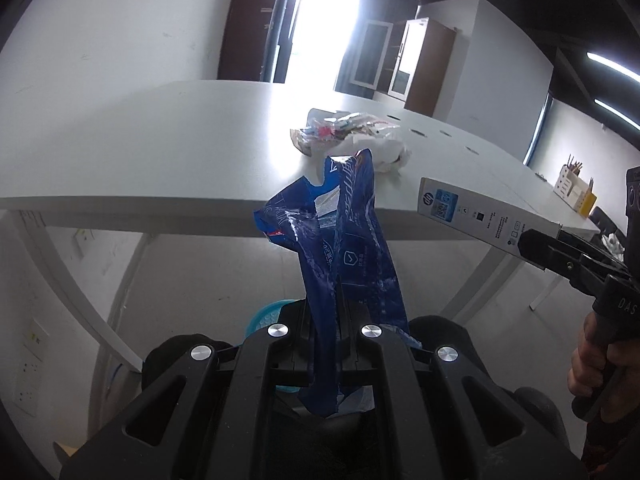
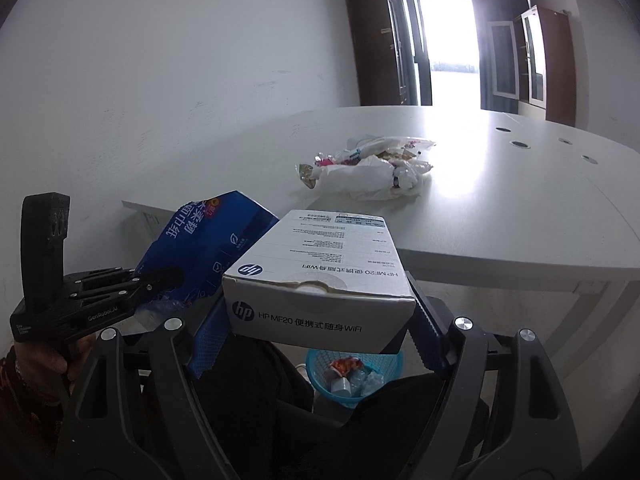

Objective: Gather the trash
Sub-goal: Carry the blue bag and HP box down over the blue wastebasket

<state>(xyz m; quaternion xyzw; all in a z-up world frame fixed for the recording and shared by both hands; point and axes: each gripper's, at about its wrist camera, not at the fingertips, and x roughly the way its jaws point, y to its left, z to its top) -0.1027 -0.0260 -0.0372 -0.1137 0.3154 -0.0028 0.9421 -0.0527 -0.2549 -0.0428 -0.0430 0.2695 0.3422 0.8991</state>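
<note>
Two pieces of trash are held above the floor, short of the table edge. A crumpled blue wrapper (image 1: pixel 340 248) is pinched in the left gripper (image 1: pixel 334 320), whose jaws are clenched tight on the plastic, so that the wrapper stands up toward twelve o'clock in the left wrist view. A white HP box (image 2: pixel 320 276) is clamped across its width between the widely spread jaws of the right gripper (image 2: pixel 320 332). Below the box, at about six o'clock in the right wrist view, a blue mesh basket (image 2: pixel 352 376) with some rubbish in it is seen on the floor. Farther off, at twelve o'clock, a pile of wrappers and tissue (image 2: pixel 368 168) is left lying on the white table (image 2: pixel 520 216).
</note>
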